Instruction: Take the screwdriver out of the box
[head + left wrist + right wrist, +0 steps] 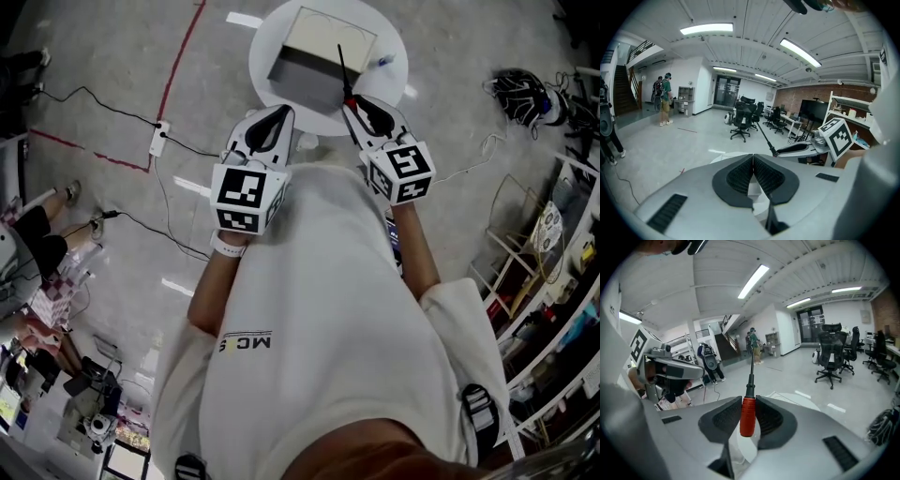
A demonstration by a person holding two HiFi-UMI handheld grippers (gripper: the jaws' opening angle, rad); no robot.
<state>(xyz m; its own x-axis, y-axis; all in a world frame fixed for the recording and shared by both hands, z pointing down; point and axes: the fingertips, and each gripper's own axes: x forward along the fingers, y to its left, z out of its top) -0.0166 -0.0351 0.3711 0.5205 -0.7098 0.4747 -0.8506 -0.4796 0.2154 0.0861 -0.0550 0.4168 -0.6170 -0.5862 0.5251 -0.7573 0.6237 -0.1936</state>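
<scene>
From the head view, a round white worktop (267,42) sat at 12 o'clock, carrying an open grey cardboard box (319,61). The left gripper (278,114) hovered at the box's 7 o'clock and the right gripper (362,106) at its 5 o'clock, both over the worktop's near rim. The red-handled, black-shafted screwdriver (344,75) rose from the right gripper toward 12 o'clock, its shaft crossing the box's right edge.

In the left gripper view, the left gripper (753,160) was clenched, its dark pads pressed together on nothing. At 2 o'clock the right gripper (780,152) showed, with the screwdriver (764,137) slanting up toward 11 o'clock.

In the right gripper view, the right gripper (749,405) clamped the screwdriver (747,416) by its red handle, shaft pointing to 12 o'clock, clear of the box. The left gripper (670,365) lay at 9 o'clock.
</scene>
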